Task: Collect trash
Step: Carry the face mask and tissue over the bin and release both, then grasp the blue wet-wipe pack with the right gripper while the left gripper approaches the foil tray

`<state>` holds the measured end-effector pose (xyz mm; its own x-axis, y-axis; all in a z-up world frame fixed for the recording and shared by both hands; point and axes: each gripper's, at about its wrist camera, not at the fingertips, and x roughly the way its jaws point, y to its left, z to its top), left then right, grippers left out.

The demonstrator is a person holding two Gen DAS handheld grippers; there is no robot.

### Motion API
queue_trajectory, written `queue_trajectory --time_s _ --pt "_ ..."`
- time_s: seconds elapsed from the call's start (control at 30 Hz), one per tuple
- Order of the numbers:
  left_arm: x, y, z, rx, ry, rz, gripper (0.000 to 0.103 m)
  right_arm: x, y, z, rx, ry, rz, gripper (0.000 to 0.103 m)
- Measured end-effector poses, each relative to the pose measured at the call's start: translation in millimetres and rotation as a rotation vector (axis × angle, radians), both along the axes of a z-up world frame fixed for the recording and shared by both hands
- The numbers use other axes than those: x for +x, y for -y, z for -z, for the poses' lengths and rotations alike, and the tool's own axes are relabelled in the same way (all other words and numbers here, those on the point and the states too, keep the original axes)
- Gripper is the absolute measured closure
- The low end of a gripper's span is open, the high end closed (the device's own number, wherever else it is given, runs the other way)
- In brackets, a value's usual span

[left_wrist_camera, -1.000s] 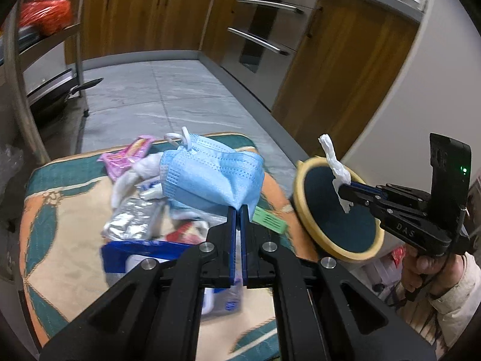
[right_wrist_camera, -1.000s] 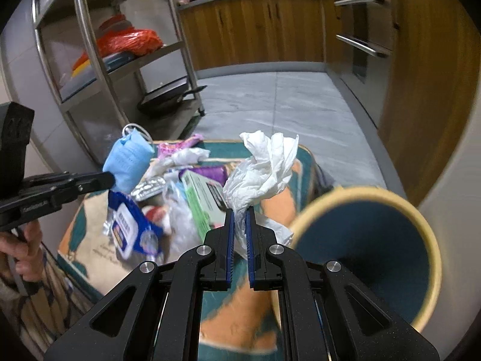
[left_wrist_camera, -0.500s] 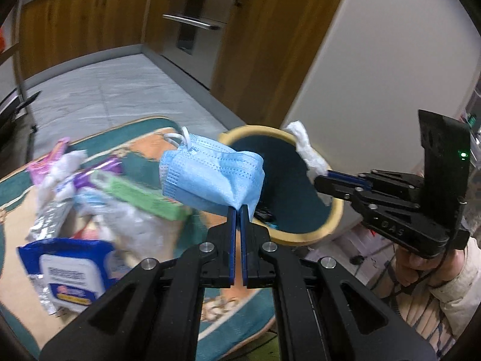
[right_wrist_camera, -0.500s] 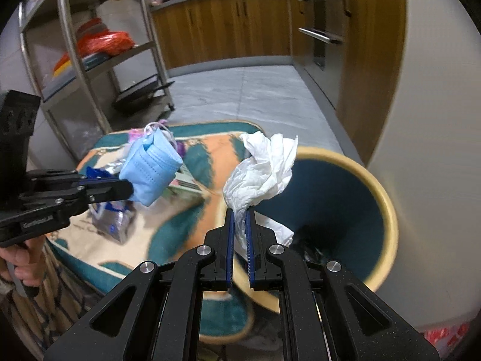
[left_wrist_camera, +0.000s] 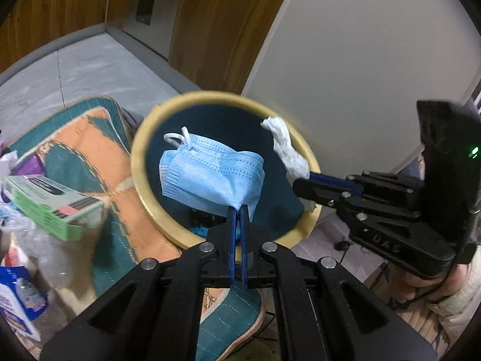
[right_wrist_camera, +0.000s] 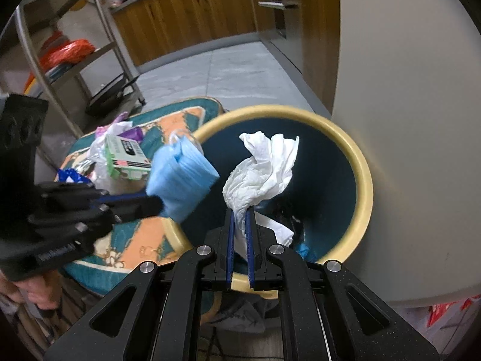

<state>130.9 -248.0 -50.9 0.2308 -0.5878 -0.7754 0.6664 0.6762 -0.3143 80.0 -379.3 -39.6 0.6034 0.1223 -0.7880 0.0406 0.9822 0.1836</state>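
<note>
Both grippers reach in over the round yellow-rimmed bin with the dark teal inside (left_wrist_camera: 141, 162): the left gripper (left_wrist_camera: 237, 210) has its 2 blue fingers pinched tight on a corner of the pale blue pleated face mask (left_wrist_camera: 210, 177), held above the bin's mouth. The right gripper (right_wrist_camera: 240, 213) is clamped on the crumpled white tissue (right_wrist_camera: 261, 171), also over the opening. Its black body reads "DAS"; the green box's (left_wrist_camera: 51, 201) print is too blurred to read.

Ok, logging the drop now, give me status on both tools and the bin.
Left tool shut on face mask, right tool shut on tissue. Both over bin mouth. Nothing blocking.
</note>
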Motion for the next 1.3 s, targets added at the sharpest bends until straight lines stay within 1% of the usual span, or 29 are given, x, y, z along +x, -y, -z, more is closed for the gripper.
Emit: queue_trajectory --time_s 0.1,0.2,0.3,0.43,0.47,0.5,0.53,0.6,0.63,0.67,0.7,0.73,0.77,0.83,0.93,1.03,1.1,1.3 --pt "3.9 10.6 12.8 0.030 -0.016 0.010 0.101 3.3 2.8 6.9 -0.004 -0.017 0.006 0.094" --pt "9.1 12.8 21.0 0.053 -0.028 0.004 0.101 8.1 1.2 14.9 -0.008 -0.046 0.004 0.094" --pt "10.7 9.8 23.8 0.061 -0.034 -0.005 0.098 11.7 -0.3 21.3 -0.009 -0.072 -0.002 0.092" --pt "14.9 -1.1 20.3 0.053 -0.026 -0.019 0.089 13.1 1.2 23.7 -0.014 -0.081 0.008 0.081" --pt "15.4 -4.7 18.8 0.052 -0.021 -0.023 0.085 12.7 1.9 22.5 -0.012 -0.076 0.014 0.075" --pt "15.3 -8.6 17.1 0.051 -0.018 -0.026 0.084 12.1 3.0 21.3 -0.012 -0.070 0.020 0.071" --pt "15.2 -12.6 14.2 0.050 -0.011 -0.032 0.082 11.3 3.9 20.3 -0.011 -0.063 0.025 0.066" --pt "14.3 -21.8 7.1 0.037 0.008 -0.043 0.075 10.0 5.4 16.8 -0.007 -0.047 0.033 0.061" --pt "13.5 -25.3 3.8 0.032 0.019 -0.047 0.070 9.8 5.4 15.1 -0.007 -0.040 0.035 0.057" --pt "12.5 -29.9 -0.1 0.029 0.036 -0.051 0.062 9.2 4.6 12.7 -0.011 -0.031 0.037 0.052" --pt "10.4 -36.6 -5.8 0.027 0.065 -0.057 0.058 9.0 3.4 10.1 -0.015 -0.021 0.037 0.049" --pt "8.4 -41.1 -10.5 0.027 0.087 -0.061 0.052 9.0 1.4 7.7 -0.019 -0.010 0.037 0.044" --pt "6.4 -46.4 -15.0 0.028 0.113 -0.069 0.048 9.0 -1.0 4.7 -0.021 0.002 0.035 0.038" --pt "3.4 -56.7 -23.1 0.034 0.151 -0.087 0.042 10.3 -6.4 -1.0 -0.026 0.024 0.029 0.034" --pt "1.9 -77.1 -34.9 0.037 0.201 -0.125 0.037 13.6 -18.0 -7.8 -0.026 0.051 0.007 0.027" --pt "2.3 -100.4 -43.0 0.039 0.233 -0.170 0.035 19.9 -34.2 -13.4 -0.024 0.073 -0.030 0.026" --pt "4.6 -116.1 -45.6 0.044 0.237 -0.205 0.035 23.4 -42.5 -15.5 -0.019 0.077 -0.049 0.026" --pt "11.5 -171.9 -43.8 0.057 0.209 -0.336 0.035 35.0 -75.2 -24.3 -0.008 0.096 -0.124 0.026"
